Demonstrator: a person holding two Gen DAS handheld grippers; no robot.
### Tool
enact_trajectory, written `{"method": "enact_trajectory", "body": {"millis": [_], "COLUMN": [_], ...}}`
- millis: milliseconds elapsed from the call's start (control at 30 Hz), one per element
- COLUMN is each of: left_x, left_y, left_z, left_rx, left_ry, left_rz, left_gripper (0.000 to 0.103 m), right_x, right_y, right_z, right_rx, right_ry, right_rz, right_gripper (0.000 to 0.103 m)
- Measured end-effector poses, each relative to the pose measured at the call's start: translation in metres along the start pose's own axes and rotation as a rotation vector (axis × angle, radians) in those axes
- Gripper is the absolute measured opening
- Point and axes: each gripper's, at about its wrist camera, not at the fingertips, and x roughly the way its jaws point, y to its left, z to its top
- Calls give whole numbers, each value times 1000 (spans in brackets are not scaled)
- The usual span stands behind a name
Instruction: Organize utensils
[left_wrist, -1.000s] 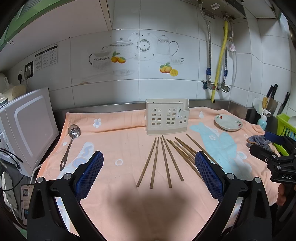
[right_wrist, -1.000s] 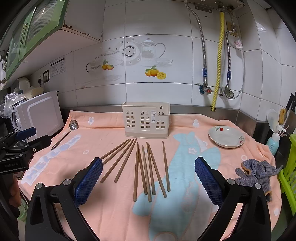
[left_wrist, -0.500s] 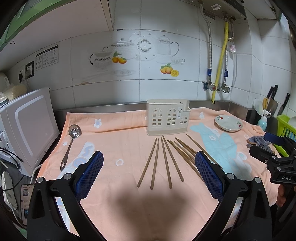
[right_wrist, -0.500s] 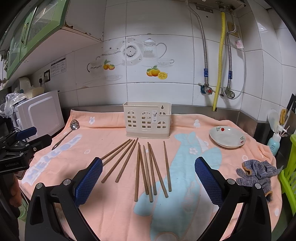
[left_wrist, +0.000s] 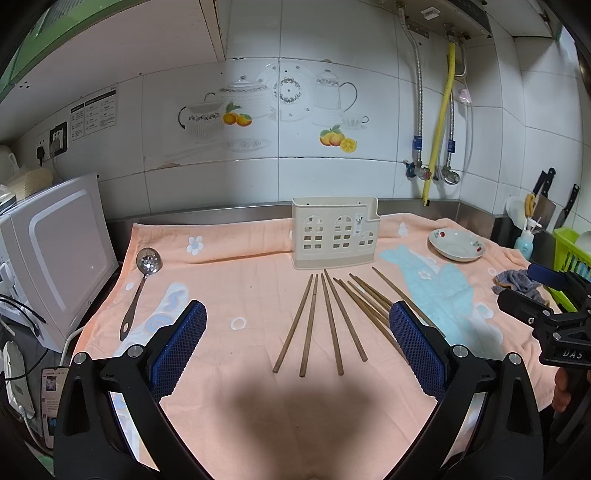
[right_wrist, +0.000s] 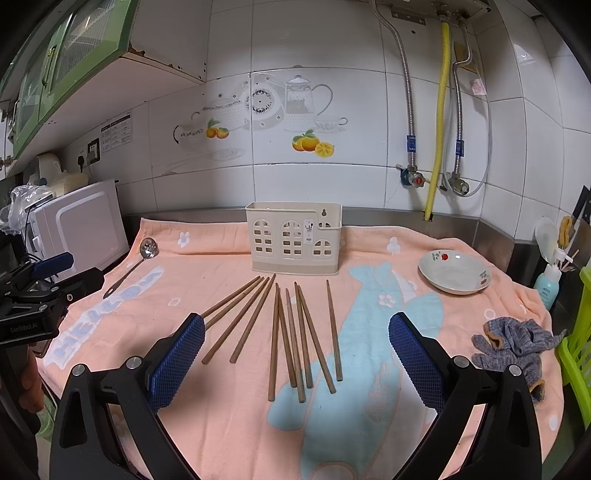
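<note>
Left hand-held gripper (left_wrist: 297, 347) and right hand-held gripper (right_wrist: 296, 354), both spread wide and empty, above the worktop (right_wrist: 229, 417); brown wooden chopsticks (right_wrist: 295, 332) fanned flat ahead between the fingers, some overlapping, count uncertain; cream slotted holder (right_wrist: 293, 240) upright just beyond.

- The chopsticks (right_wrist: 291, 339) look like brown wood, not shiny
- The holder (right_wrist: 293, 238) looks like smooth cream plastic
- The towel (right_wrist: 229, 417) is soft peach cloth
- The slotted spoon (left_wrist: 142, 280) is shiny metal
- The dish (right_wrist: 454, 277) is white and glossy
- The wall tiles (right_wrist: 317, 184) are smooth and shiny
- The gripper pads (right_wrist: 175, 363) are blue and bumpy
- The rag (right_wrist: 517, 343) is rough knitted cloth
</note>
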Motion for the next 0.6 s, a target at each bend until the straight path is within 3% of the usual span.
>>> {"method": "enact_trajectory", "body": {"millis": [600], "left_x": [4], "left_y": [0], "left_z": [-1], "left_rx": [1], "left_ry": [8], "left_rz": [-6], "left_gripper": [98], "right_x": [3], "right_y": [-1], "right_z": [1], "right_rx": [2], "right_ry": [9], "right_rz": [5], "right_gripper": [97]}}
